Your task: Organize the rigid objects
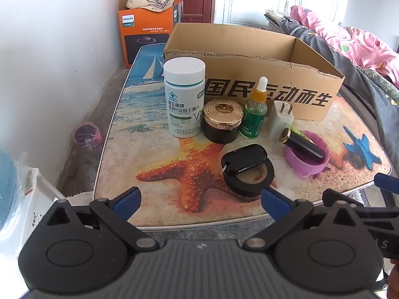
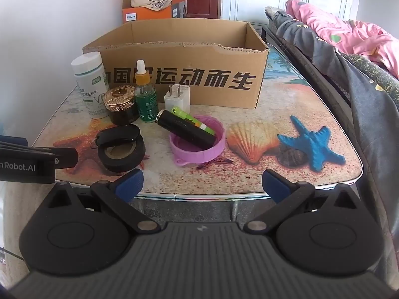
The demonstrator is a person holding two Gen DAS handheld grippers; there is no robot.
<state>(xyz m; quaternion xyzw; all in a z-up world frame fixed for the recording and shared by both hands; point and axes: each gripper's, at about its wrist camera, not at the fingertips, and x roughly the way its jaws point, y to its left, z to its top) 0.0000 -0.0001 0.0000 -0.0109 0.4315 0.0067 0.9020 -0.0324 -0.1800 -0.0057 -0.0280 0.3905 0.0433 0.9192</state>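
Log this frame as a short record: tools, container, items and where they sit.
left tool: open, holding nothing, short of the table edge
right tool: open, holding nothing
box: open, at the back of the table
upright before box: white bottle, gold-lid jar, dropper bottle, charger
key fob: on tape roll
black tube: across purple lid

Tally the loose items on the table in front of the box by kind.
Bottles: 2, vitamin bottle, dropper bottle
Jar: 1, gold-lidded jar
Charger plug: 1
Tape roll: 1
Key fob: 1
Purple lid: 1
Batteries: 2, black battery, green battery
Total: 9
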